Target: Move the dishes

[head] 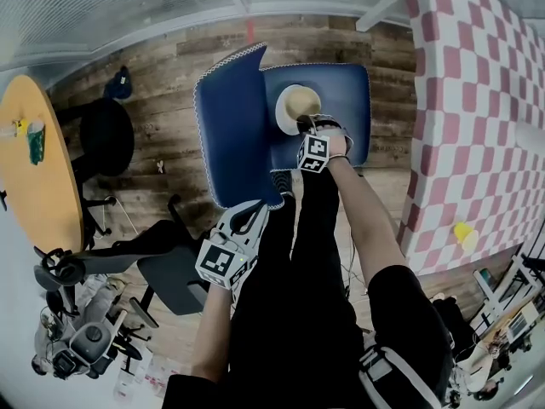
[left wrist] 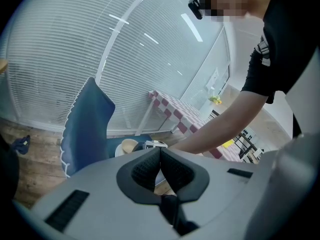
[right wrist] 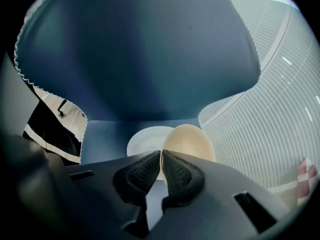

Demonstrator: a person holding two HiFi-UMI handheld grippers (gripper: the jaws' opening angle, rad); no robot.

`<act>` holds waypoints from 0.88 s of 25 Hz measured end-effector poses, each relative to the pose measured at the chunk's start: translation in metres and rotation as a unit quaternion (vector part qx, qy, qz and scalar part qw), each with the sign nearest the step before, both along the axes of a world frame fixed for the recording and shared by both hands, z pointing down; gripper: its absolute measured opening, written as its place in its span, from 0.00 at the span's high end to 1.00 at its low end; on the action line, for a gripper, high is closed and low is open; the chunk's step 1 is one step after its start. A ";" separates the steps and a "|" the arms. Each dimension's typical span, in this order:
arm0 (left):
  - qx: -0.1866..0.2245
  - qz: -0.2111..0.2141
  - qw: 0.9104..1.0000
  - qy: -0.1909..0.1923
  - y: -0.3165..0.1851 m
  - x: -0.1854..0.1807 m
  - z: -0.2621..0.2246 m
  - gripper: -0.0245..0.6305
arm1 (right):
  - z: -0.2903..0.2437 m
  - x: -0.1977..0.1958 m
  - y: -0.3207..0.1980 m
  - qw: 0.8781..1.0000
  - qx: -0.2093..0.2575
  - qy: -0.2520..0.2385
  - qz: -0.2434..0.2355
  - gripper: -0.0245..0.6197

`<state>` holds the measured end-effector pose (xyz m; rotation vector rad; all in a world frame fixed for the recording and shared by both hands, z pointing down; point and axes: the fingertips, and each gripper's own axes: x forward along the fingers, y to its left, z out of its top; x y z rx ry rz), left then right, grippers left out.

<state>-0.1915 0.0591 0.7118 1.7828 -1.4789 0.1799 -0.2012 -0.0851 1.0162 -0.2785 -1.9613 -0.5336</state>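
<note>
The floor (head: pixel 170 66) is brown wooden planking, bounded at the far side by a glazed wall with white slatted blinds (head: pixel 102 7).

A desk under a red-and-white checked cloth (head: pixel 477 100) stands at the right. A round yellow desk (head: pixel 34 169) stands at the left. A black office chair (head: pixel 106 139) stands near the round desk.

Between the desks stands a blue upholstered chair with white zigzag trim (head: pixel 234 126).

A round white plate (right wrist: pixel 145 141) lies flat on the chair seat. A beige rounded bowl (right wrist: pixel 190 141) is over the plate and is tipped up on edge.

Right tongs (right wrist: pixel 161 154): pointed steeply down at the seat. The pads are nearly together and clamp the near rim of the beige bowl.

Left tongs (left wrist: pixel 160 151): closed, pads touching, with nothing between them. In the head view they sit beside the person's legs, well apart from the plate and bowl.
</note>
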 end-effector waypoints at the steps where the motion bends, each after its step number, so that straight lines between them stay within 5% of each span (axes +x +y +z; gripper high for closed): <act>1: 0.002 0.002 1.000 0.001 0.001 0.001 -0.004 0.93 | -0.006 0.002 -0.001 1.000 0.003 0.001 0.002 0.91; 22: 0.042 0.068 0.997 -0.009 0.013 0.025 -0.094 0.93 | -0.160 0.068 -0.057 0.992 0.072 -0.004 0.101 0.91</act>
